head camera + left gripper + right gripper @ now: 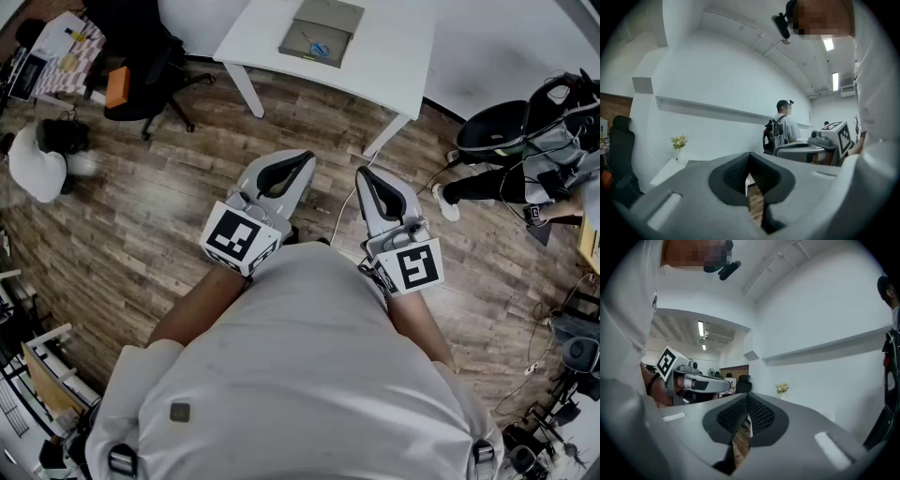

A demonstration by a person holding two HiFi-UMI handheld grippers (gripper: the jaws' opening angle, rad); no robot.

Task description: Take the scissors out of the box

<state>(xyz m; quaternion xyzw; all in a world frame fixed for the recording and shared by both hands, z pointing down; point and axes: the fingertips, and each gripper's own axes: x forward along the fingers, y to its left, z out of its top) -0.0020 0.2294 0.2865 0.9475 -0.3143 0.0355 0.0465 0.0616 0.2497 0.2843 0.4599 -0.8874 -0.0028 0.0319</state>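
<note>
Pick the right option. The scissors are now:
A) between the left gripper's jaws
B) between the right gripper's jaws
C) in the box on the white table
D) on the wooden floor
C: the scissors lie in the box on the white table, while the left gripper and right gripper are shut and empty near the person's body.

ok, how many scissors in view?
1: blue-handled scissors in the box on the table, top of head view. Too small to rule out more in the box.
</note>
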